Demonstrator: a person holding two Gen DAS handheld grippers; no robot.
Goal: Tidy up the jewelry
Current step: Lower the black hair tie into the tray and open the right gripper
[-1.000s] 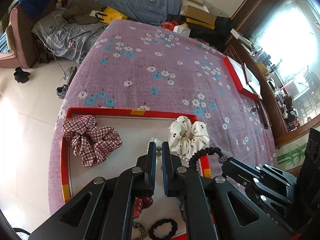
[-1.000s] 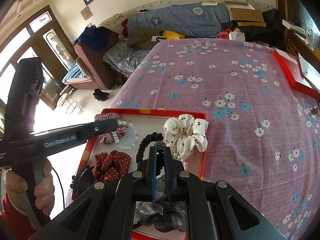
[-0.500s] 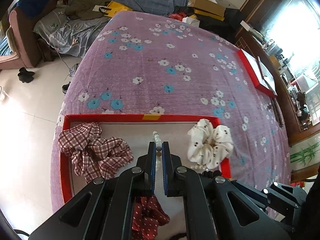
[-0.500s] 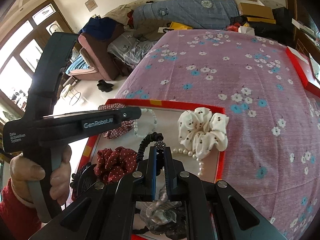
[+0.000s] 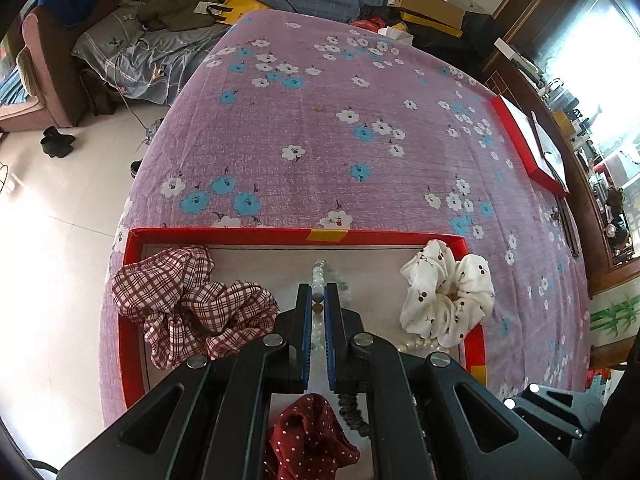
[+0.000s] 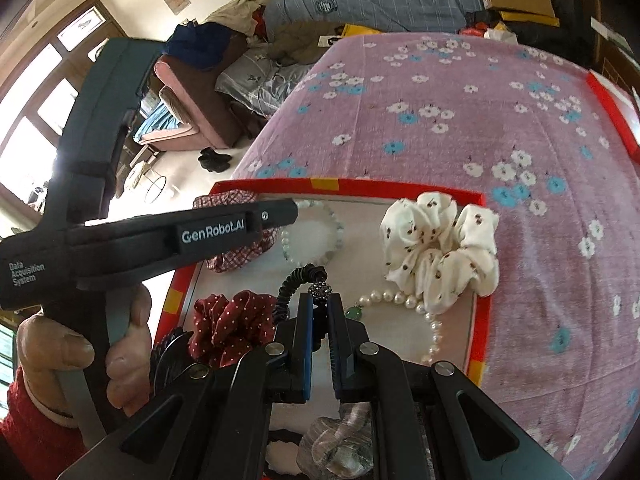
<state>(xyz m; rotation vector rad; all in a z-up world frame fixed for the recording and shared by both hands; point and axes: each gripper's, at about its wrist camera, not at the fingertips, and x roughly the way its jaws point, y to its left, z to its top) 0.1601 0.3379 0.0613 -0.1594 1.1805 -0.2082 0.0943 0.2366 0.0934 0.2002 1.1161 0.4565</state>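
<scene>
Left gripper point(image 5: 318, 304): fingers pinch the pale bead bracelet point(image 6: 313, 234), held over the red tray point(image 5: 224, 236). Right gripper point(image 6: 320, 308): fingers closed on the black coiled hair tie point(image 6: 294, 284), its studded bead at the tips. From the right gripper: pearl necklace point(image 6: 404, 302) at 3 o'clock, white cherry scrunchie point(image 6: 440, 248) at 2, red dotted scrunchie point(image 6: 228, 326) at 9. Plaid scrunchie point(image 5: 188, 304) sits at 9 o'clock of the left gripper. Bracelet's contact with the tray floor: unclear.
</scene>
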